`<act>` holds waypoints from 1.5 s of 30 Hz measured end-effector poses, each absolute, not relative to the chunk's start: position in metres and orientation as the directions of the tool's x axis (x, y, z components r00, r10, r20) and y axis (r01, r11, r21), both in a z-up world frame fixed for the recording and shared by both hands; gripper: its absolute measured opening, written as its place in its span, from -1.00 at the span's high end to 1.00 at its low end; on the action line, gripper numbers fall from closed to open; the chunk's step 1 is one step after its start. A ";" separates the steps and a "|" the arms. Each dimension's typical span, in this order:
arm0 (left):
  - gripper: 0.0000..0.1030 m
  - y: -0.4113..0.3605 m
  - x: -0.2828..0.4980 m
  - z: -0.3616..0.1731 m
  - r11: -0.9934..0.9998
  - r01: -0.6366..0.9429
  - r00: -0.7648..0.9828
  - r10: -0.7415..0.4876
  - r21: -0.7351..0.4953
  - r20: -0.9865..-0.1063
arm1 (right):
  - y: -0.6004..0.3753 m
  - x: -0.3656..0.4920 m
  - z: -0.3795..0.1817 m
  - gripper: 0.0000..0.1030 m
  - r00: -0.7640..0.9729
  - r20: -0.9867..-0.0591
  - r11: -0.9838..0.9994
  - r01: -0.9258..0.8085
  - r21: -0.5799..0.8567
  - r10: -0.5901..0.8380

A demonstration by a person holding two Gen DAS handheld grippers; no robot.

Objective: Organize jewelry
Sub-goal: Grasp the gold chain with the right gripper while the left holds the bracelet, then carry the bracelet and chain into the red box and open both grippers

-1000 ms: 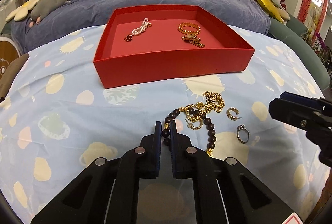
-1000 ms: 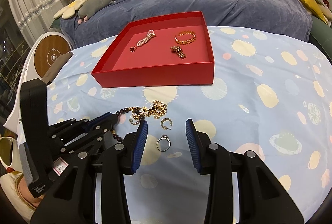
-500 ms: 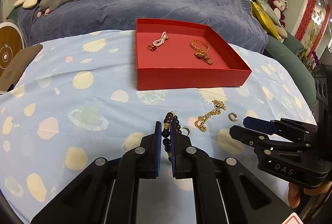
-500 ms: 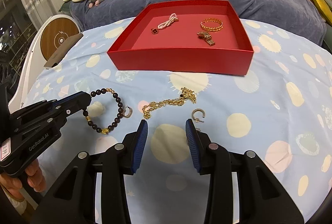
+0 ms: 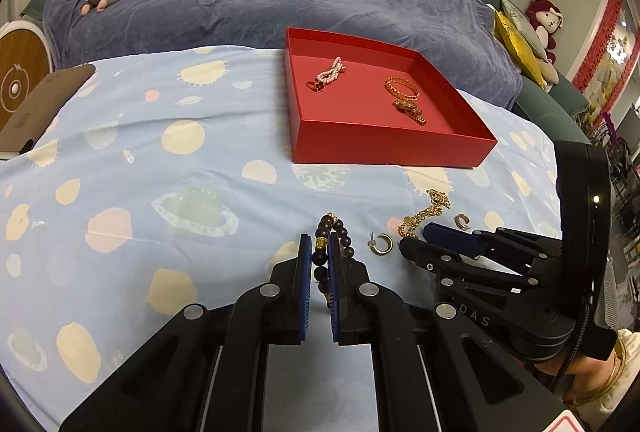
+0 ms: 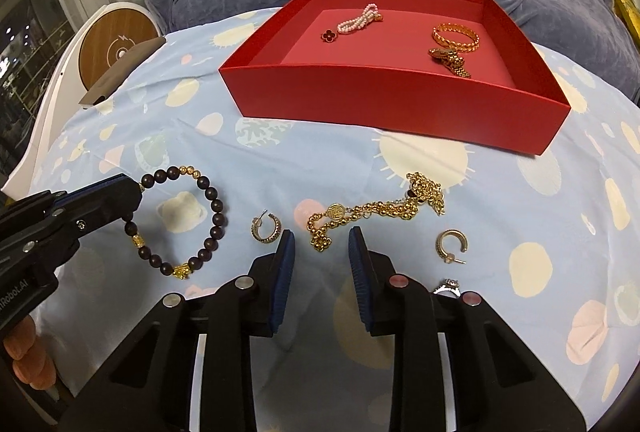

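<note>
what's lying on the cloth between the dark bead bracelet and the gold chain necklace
One gold hoop earring lies on the cloth between the bead bracelet and the gold chain necklace; the right wrist view shows it best.

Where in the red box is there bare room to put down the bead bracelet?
Inside the red box, the near-left floor, in front of the pearl bracelet, is bare. So is the middle strip between it and the gold bangle. The right side is crowded.

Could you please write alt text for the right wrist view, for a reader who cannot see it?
The open right gripper hovers over a gold chain necklace on a spotted blue cloth, while the left gripper pinches a dark beaded bracelet. Two hoop earrings and a ring lie nearby; a red tray behind holds more jewelry.
</note>
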State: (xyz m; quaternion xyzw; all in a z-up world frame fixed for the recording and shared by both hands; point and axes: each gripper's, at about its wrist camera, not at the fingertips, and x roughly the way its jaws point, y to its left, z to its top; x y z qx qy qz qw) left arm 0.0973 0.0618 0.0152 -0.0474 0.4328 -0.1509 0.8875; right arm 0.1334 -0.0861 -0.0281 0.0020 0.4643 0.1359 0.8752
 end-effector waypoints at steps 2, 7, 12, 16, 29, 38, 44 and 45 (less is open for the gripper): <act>0.89 0.064 0.097 0.016 0.950 0.224 0.582 -0.308 -0.216 -0.753 | -0.084 0.135 -0.029 0.64 0.542 -0.809 0.964 -0.241 0.110 0.228; 0.89 0.064 0.097 0.018 0.950 0.221 0.584 -0.310 -0.220 -0.750 | -0.087 0.133 -0.025 0.86 0.558 -0.801 0.967 -0.238 0.095 0.216; 0.89 0.067 0.101 0.027 0.948 0.215 0.599 -0.317 -0.233 -0.735 | -0.100 0.126 0.007 0.86 0.615 -0.752 0.966 -0.232 0.114 0.237; 0.89 0.062 0.103 0.038 0.947 0.221 0.617 -0.322 -0.234 -0.718 | -0.121 0.122 0.041 0.94 0.670 -0.697 0.966 -0.208 0.154 0.255; 0.89 0.031 0.114 0.067 0.939 0.258 0.659 -0.342 -0.225 -0.670 | -0.156 0.118 0.101 0.94 0.770 -0.594 0.972 -0.174 0.156 0.233; 0.89 0.009 0.159 0.099 0.942 0.289 0.705 -0.330 -0.171 -0.627 | -0.170 0.165 0.124 0.94 0.800 -0.554 0.972 -0.159 0.174 0.230; 0.89 0.005 0.209 0.088 0.947 0.267 0.689 -0.319 -0.181 -0.650 | -0.172 0.211 0.118 0.94 0.796 -0.562 0.972 -0.143 0.186 0.225; 0.89 0.003 0.215 0.085 0.949 0.263 0.691 -0.311 -0.173 -0.653 | -0.172 0.218 0.115 0.94 0.791 -0.567 0.971 -0.141 0.194 0.228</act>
